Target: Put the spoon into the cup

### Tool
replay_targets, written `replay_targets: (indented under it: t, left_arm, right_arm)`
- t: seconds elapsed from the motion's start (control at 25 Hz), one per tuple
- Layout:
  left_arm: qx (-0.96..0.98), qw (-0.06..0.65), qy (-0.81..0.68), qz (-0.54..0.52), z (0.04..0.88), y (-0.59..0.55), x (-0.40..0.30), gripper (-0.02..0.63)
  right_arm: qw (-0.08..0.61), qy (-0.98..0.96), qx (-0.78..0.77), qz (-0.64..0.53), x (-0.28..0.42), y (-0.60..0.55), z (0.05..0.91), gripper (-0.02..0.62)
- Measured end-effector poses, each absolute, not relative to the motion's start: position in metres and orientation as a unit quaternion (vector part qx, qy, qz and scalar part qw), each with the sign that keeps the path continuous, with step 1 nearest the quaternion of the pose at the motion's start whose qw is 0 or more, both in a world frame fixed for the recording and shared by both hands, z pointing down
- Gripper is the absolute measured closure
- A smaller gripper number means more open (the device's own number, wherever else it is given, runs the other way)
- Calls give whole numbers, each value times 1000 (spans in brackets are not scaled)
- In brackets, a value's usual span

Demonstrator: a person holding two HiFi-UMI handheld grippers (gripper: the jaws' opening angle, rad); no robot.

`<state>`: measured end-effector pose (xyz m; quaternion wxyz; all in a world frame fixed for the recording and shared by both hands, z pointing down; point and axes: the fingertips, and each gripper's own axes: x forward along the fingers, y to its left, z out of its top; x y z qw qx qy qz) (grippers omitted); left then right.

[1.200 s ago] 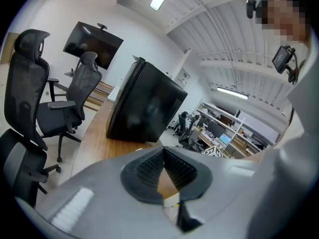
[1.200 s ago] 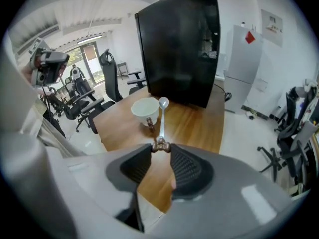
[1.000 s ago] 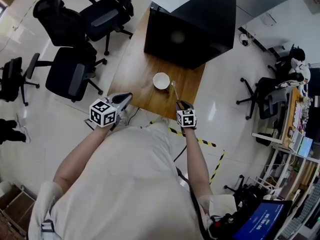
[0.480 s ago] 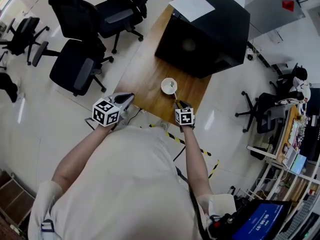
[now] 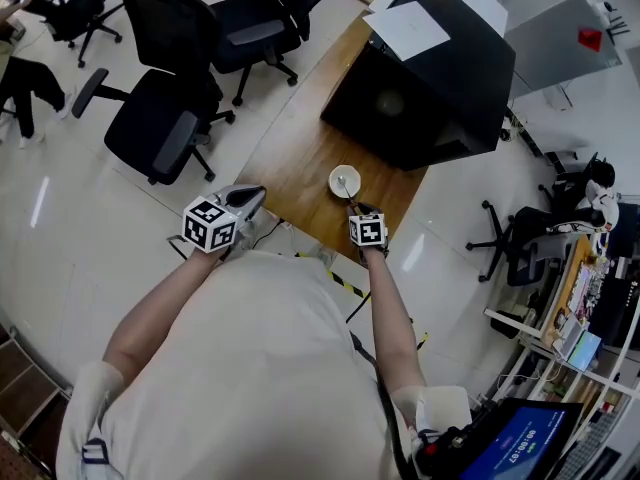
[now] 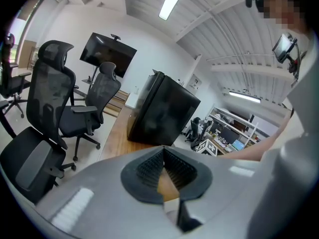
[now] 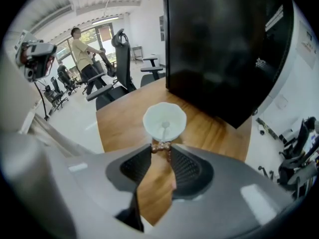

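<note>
On the wooden table (image 5: pixel 295 158), the spoon (image 7: pixel 164 130) had its bowl inside the white cup (image 7: pixel 175 117), its handle pinched by the right gripper (image 7: pixel 162 148). The left gripper (image 6: pixel 163 151), beside the table's edge, was pressed together on nothing.

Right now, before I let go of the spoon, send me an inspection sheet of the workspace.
Surface: wooden table, no spills seen.
Job's things: white cup upright on the table; spoon bowl-down inside it, handle leaning toward the right tool.
Clutter: large black box behind the cup, paper sheet on top.
Grippers: right tool shut on the spoon handle; left tool shut, empty.
Cables: dark cable on the floor by the table's near edge.
Surroundings: black office chairs, striped floor tape, a person standing far off.
</note>
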<state>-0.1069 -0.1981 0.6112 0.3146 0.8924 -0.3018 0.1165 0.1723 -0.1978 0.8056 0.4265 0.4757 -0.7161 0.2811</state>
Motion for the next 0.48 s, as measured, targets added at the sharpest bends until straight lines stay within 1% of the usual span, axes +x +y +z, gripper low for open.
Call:
replay_targets:
  t: [0.48]
  left_arm:
    - [884, 312, -333, 101, 606, -203, -126, 601]
  right_arm:
    - [433, -726, 459, 274, 161, -219, 805, 472]
